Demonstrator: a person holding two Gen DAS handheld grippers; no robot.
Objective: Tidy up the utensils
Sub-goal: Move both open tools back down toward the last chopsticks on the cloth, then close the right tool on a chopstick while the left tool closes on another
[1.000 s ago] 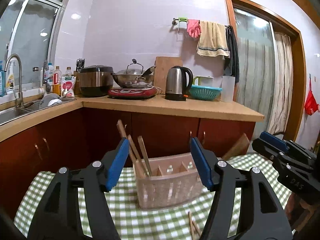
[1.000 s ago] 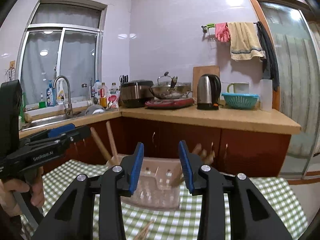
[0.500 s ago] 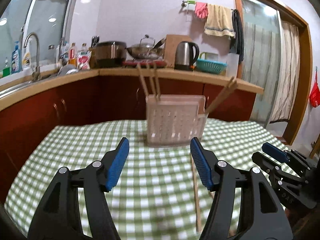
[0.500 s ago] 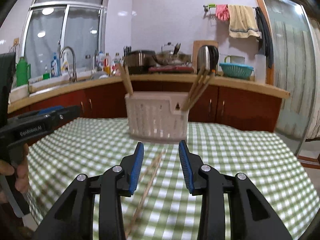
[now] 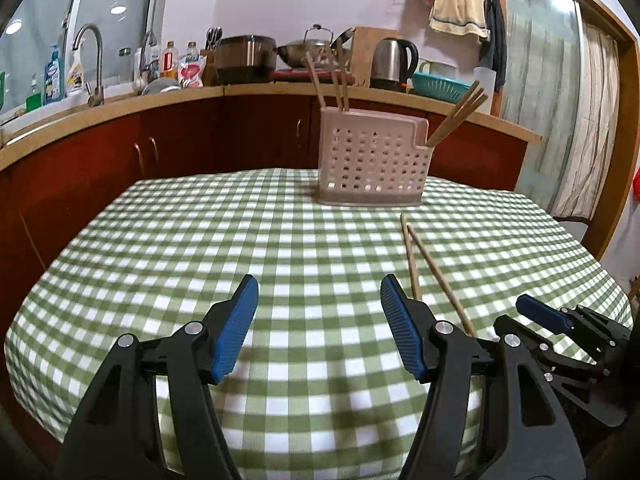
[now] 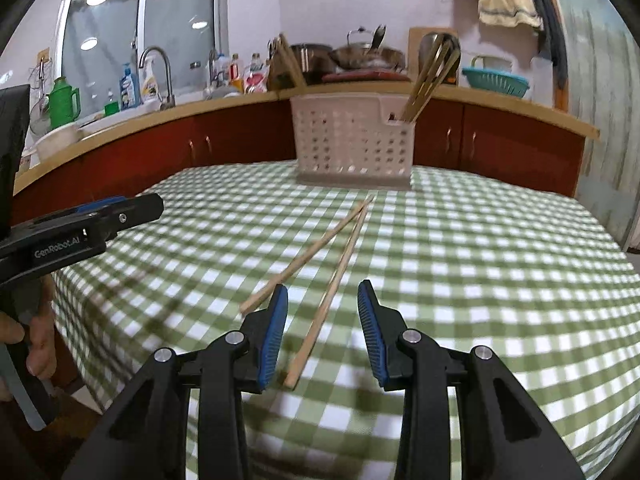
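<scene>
Hovering your right hand-held gripper (image 6: 322,330), jaws narrowly parted and empty, you are straddling the near chopstick (image 6: 326,304); the holder (image 6: 354,144) is standing at twelve o'clock. Lower squarely before closing.

Matt checked cloth tablecloth (image 6: 460,240), 2 pale wooden chopsticks (image 6: 332,288), perforated white plastic caddy (image 5: 372,160)

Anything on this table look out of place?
Yes: two loose wooden chopsticks lie splayed on the green checked tablecloth, while the others stand inside the white perforated plastic holder.
</scene>
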